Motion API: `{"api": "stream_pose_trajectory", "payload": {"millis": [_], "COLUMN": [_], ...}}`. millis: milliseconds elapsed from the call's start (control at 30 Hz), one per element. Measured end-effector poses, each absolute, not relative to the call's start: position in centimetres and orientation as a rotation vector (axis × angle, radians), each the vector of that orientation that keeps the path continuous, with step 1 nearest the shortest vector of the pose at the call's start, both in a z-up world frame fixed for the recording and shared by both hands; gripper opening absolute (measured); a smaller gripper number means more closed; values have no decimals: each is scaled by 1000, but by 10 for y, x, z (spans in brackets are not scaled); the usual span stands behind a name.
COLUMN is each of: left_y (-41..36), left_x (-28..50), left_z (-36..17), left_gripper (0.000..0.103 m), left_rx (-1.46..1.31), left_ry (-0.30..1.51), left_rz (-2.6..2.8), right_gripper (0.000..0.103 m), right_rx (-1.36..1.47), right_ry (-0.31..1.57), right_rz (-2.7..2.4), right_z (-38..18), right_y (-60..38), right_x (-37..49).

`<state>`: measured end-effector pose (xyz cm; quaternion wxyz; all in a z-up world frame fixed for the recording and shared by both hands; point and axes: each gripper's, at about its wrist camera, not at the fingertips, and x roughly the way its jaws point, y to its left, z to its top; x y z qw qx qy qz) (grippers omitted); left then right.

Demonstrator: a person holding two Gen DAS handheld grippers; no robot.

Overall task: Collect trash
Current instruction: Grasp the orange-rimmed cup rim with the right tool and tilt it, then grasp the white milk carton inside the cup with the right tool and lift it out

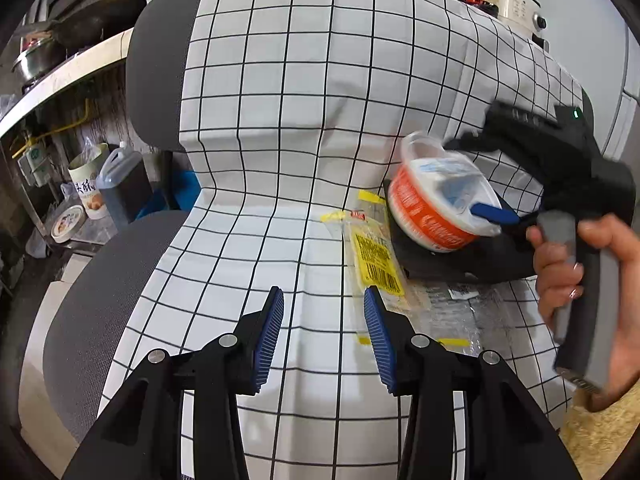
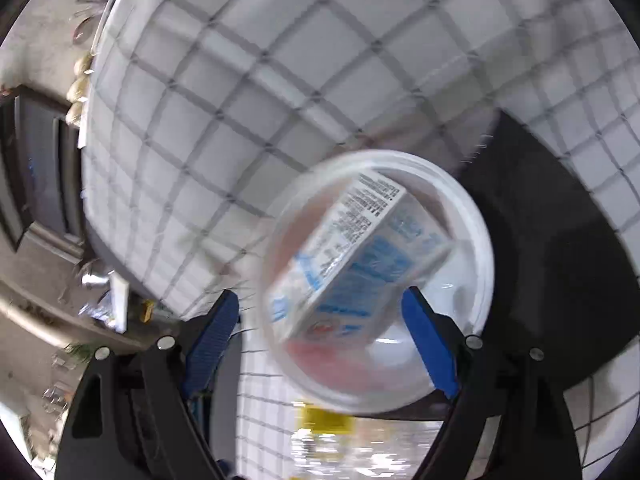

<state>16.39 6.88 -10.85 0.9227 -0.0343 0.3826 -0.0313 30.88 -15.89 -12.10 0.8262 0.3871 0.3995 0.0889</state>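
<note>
**Orange cup tilts between wide right jaws**

Blue-padded, the left gripper (image 1: 324, 334) stands half open and empty over the checked cloth (image 1: 280, 120). Just beyond its right pad lies a yellow-labelled wrapper (image 1: 376, 256). Farther right, a hand (image 1: 580, 280) holds the right gripper (image 2: 320, 336), jaws spread wide around the tilted orange cup (image 1: 436, 200); whether the pads press it, blur hides. A small carton (image 2: 352, 256) sits inside.

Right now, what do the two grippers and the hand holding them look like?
Both the left gripper and the right gripper have black angular linkage arms with round silver pins and blue ribbed pads. Seen from the left wrist, the right gripper has a black body with a small green light and a grey handle. The hand shows no glove.
</note>
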Motion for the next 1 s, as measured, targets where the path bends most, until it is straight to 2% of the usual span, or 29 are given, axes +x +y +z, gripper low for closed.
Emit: {"api": "stream_pose_trajectory", "payload": {"millis": [233,533,667,700,867,1000], "left_y": [59,38,34,34,31,30], "left_x": [158,144,140,140,143,146], "left_z": [-118,-124,-121,-120,-118,-116], "left_gripper": [44,44,44,44,44,44], "left_rx": [-48,-17,6,8,20,22], "left_ry": [810,828,826,827,826,819], "left_rz": [-89,-107,-101,-100,-100,-96], "right_gripper": [86,85,57,54,44,47], "right_rx": [873,1165,1151,1119,960,940], "right_ry": [793,731,732,746,753,827], "right_rz": [264,292,201,184,204,303], "right_z": [-149,-180,-181,-180,-163,-169], "right_y": [-191,-227,-229,-229,-213,-187], "right_x": [264,255,257,259,269,292]}}
